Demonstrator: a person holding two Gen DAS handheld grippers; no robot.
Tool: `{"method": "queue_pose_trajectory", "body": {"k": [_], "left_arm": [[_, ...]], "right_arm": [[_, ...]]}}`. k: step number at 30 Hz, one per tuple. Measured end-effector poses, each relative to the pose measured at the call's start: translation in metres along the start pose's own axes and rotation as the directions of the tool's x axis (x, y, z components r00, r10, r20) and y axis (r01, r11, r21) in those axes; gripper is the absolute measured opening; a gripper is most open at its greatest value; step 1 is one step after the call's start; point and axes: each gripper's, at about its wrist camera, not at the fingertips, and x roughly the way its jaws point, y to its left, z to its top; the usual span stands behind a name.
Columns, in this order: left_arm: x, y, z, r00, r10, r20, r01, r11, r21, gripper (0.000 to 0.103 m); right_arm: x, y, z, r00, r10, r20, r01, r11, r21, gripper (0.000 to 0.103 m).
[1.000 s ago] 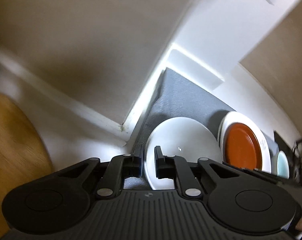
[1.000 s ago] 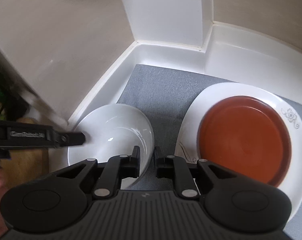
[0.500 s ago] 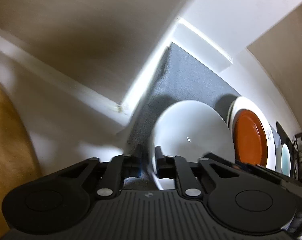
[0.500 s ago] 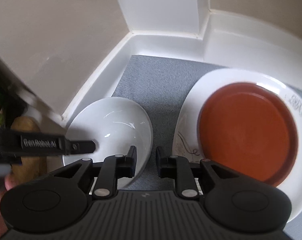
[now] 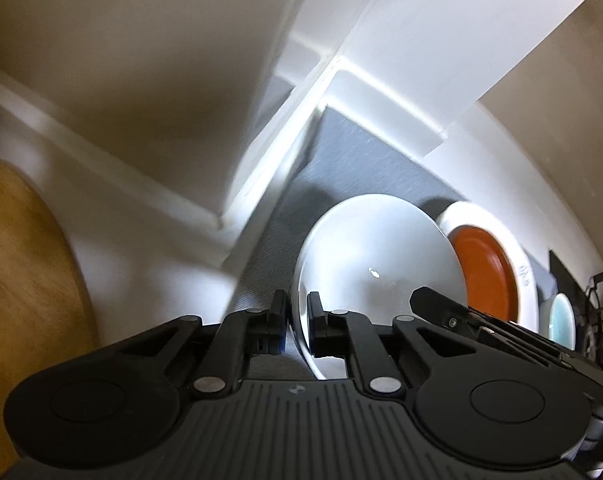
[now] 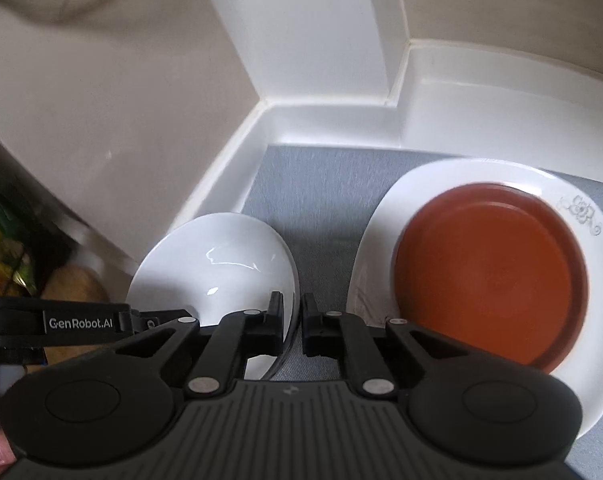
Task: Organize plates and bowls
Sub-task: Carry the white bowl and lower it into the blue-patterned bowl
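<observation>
In the left wrist view, the left tongs (image 5: 298,322) were clenched on the near rim of the white bowl (image 5: 377,268) on the grey mat (image 5: 365,160), the bowl hiding part of the orange plate (image 5: 487,276) stacked on a white plate (image 5: 529,280), with a teal dish (image 5: 561,322) cut off behind. In the right wrist view, the right tongs (image 6: 292,322) gripped the same bowl's (image 6: 221,256) right rim, its lower edge hidden by the tool; the left tongs (image 6: 169,316) reached in from the left.

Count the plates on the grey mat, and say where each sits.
2: a white plate to the right of the white bowl, and an orange plate stacked on it. More may lie out of view.
</observation>
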Motion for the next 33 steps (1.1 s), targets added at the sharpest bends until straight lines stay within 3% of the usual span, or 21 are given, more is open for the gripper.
{"method": "queue_pose_trajectory", "body": {"k": [7,12,18,27,33], "left_arm": [[-0.009,-0.042,0.002,0.998,-0.051,-0.027,0.053,0.997,0.052,0.010],[-0.006,-0.092,-0.006,0.995,-0.083,-0.062,0.092,0.985,0.143,0.010],[0.024,-0.189,-0.018,0.989,-0.099,-0.113,0.131,0.935,0.329,0.010],[0.080,-0.298,-0.013,0.945,-0.158,-0.287,0.269,0.873,0.407,0.010],[0.119,-0.335,-0.015,0.925,-0.131,-0.356,0.283,0.862,0.421,0.010]], "right_arm": [[-0.045,-0.035,0.005,0.999,-0.010,0.051,0.004,0.995,0.101,0.010],[-0.086,-0.072,-0.009,0.993,-0.062,0.103,0.045,0.986,0.159,0.011],[-0.136,-0.132,-0.017,0.974,-0.170,0.150,0.124,0.953,0.275,0.011],[-0.182,-0.219,-0.018,0.924,-0.322,0.206,0.221,0.890,0.398,0.011],[-0.180,-0.262,-0.022,0.916,-0.352,0.193,0.237,0.862,0.449,0.011]]}}
